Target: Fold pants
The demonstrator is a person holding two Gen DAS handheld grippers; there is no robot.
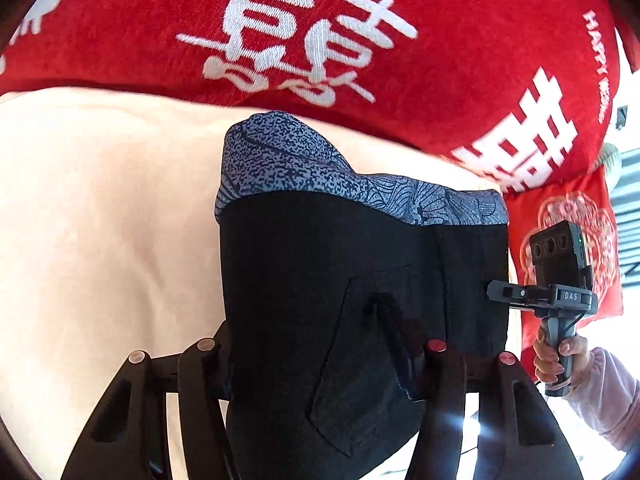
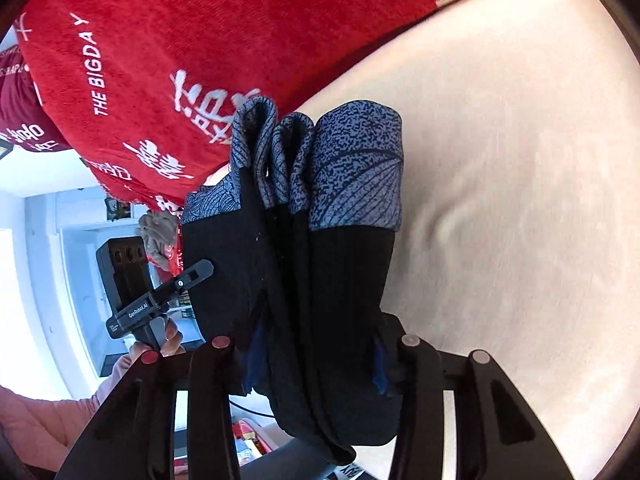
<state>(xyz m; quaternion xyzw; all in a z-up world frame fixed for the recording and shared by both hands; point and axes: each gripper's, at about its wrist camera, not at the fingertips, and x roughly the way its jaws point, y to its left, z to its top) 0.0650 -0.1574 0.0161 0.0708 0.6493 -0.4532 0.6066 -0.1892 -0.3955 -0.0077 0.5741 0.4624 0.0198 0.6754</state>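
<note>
Over cream bedding beside a red printed blanket, we hold the black, blue-cuffed pants folded — left gripper and right gripper both clamped on them — next, lay flat.

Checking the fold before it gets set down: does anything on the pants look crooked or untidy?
Yes. The pants, gripped by both the left gripper and the right gripper, show an uneven patterned cuff band: higher on one side, sloping down. From the right wrist view the layers bunch in loose folds, not flat.

A bedroom: cream bed, red wedding blanket
</note>
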